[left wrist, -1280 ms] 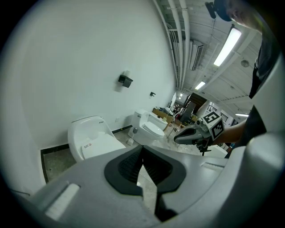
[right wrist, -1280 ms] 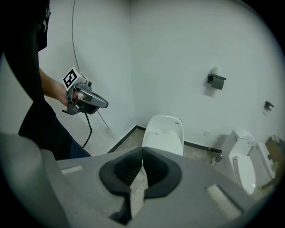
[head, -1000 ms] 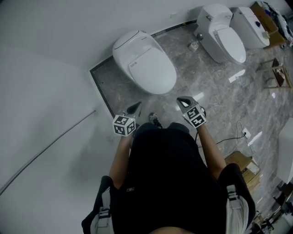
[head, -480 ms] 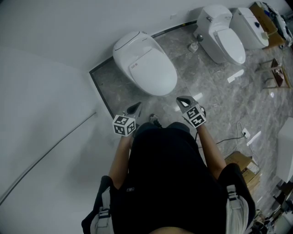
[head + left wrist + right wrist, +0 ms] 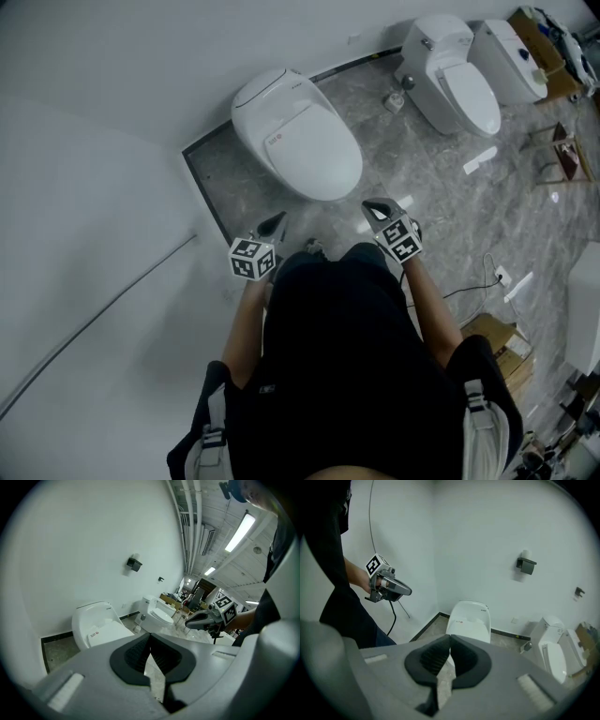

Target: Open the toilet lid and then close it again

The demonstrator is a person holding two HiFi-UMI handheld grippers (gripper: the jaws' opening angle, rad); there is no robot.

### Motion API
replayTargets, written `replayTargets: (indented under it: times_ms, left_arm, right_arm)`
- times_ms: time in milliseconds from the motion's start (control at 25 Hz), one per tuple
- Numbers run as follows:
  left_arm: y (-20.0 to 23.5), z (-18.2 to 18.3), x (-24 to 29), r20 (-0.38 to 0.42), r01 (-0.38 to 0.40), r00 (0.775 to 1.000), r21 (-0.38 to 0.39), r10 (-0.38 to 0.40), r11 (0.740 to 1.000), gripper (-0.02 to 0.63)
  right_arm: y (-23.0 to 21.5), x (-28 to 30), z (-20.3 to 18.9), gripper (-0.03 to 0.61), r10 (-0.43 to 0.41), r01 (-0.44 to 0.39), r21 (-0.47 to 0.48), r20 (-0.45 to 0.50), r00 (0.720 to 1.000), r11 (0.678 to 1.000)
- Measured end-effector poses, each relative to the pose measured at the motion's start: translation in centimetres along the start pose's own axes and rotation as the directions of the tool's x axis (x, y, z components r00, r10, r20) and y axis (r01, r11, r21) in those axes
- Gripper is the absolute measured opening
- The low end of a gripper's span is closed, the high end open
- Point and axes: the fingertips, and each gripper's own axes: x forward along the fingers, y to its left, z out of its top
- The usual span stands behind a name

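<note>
white toilet [image 5: 270,92], lid [image 5: 314,145] down, lies ahead of both grippers, well apart. left gripper [image 5: 275,222] and right gripper [image 5: 376,207]: closed, empty; right nearer lid's front.

Head view: dim, even light; the white wall [image 5: 112,112] reads grey, the person's black top [image 5: 347,356] loses all detail, and pale sheen lies on the marble floor [image 5: 422,187]. The 2 gripper views: strong fisheye bending, black vignette at all 4 corners, with the left gripper [image 5: 150,635] and right gripper [image 5: 450,638] soft-focused at lower frame. Ceiling strip lights [image 5: 239,530] at upper right glare brightly.
</note>
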Motion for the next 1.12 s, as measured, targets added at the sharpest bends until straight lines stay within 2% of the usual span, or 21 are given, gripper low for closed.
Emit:
replayTargets:
  times_ms: [280,600,1120]
  left_arm:
    - [0.1,0.0,-0.4,-0.002,0.0,1.0,0.004,0.0,1.0,0.011]
    - [0.7,0.0,-0.5,-0.021,-0.026,0.999,-0.026,0.025,0.999,0.011]
    - [-0.3,2.4,3.7,-0.043,-0.053,0.998,-0.05,0.05,0.997,0.011]
  right_arm:
    - [-0.6,0.0,-0.4,0.005,-0.017,0.017,0.029,0.001,1.0,0.999]
    - [-0.9,0.5,-0.3,0.005,0.011,-0.01,0.031,-0.013,1.0,0.999]
    - [-6.0,1.2,-0.2,0.005,0.066,-0.066,0.022,-0.021,0.998,0.998]
